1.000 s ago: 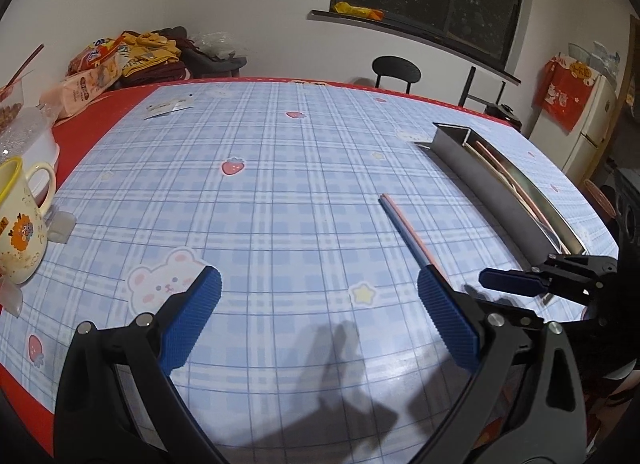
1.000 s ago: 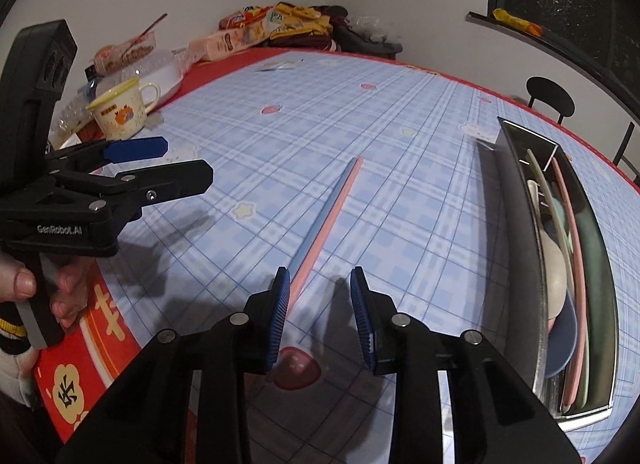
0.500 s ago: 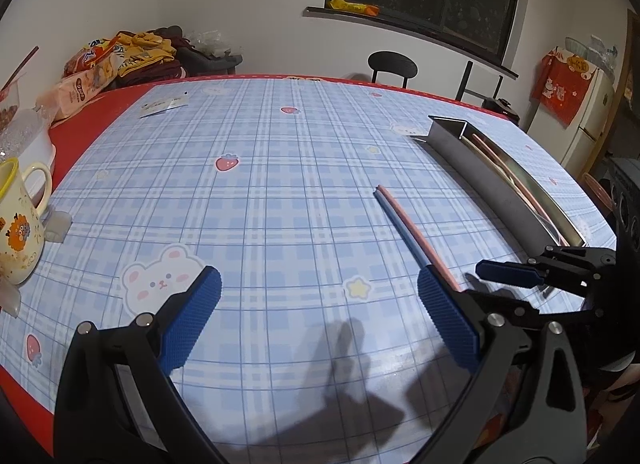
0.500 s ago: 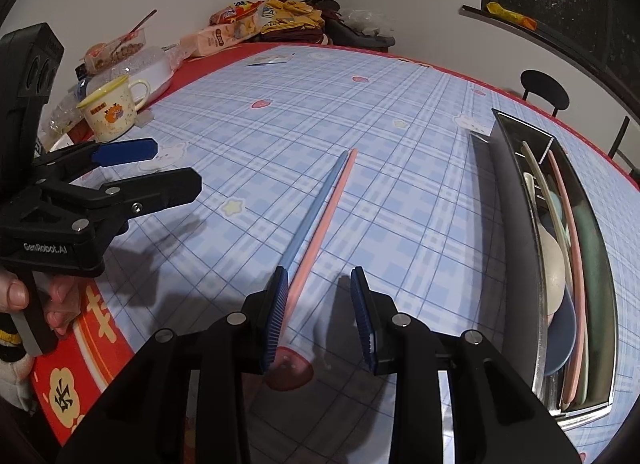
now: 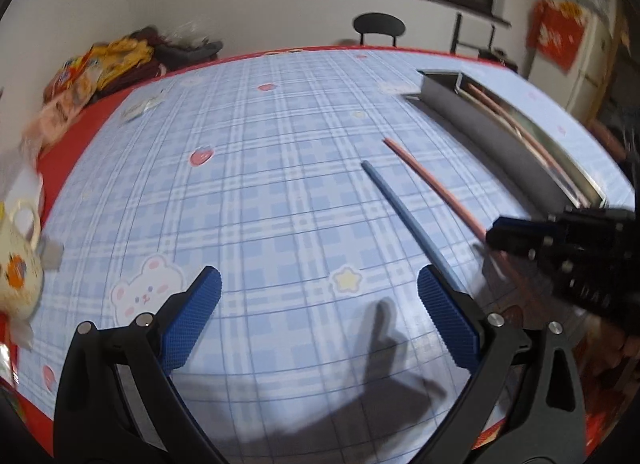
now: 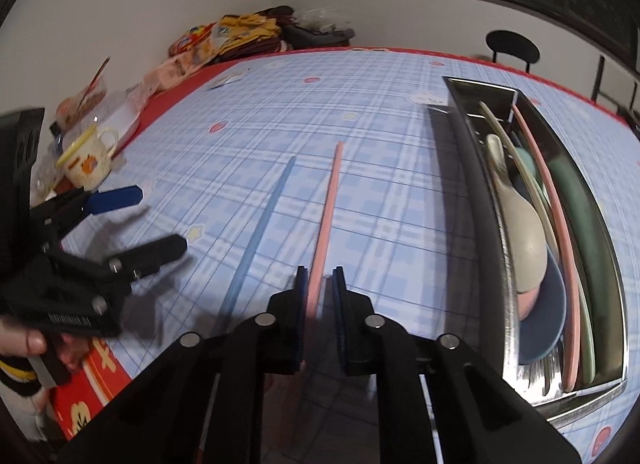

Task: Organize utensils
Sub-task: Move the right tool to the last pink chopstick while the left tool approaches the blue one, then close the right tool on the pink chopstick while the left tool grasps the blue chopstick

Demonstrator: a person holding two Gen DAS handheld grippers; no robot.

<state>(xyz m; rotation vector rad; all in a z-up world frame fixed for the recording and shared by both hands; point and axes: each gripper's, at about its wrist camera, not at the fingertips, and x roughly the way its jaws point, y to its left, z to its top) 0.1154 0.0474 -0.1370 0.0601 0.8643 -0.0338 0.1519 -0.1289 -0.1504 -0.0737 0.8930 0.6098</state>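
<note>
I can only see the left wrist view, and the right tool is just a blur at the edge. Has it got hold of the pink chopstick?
Observer: Yes. From the right wrist, the right tool is shut on the near end of the pink chopstick.
Operator: What's in the tray? I only see its wall.
Observer: The tray holds a cream spoon lying over something blue, with pink and green sticks beside it.
Operator: My tool overlaps the blue chopstick. Am I around it?
Observer: No. The left tool is open and off to the left of the blue chopstick, not around it.
</note>
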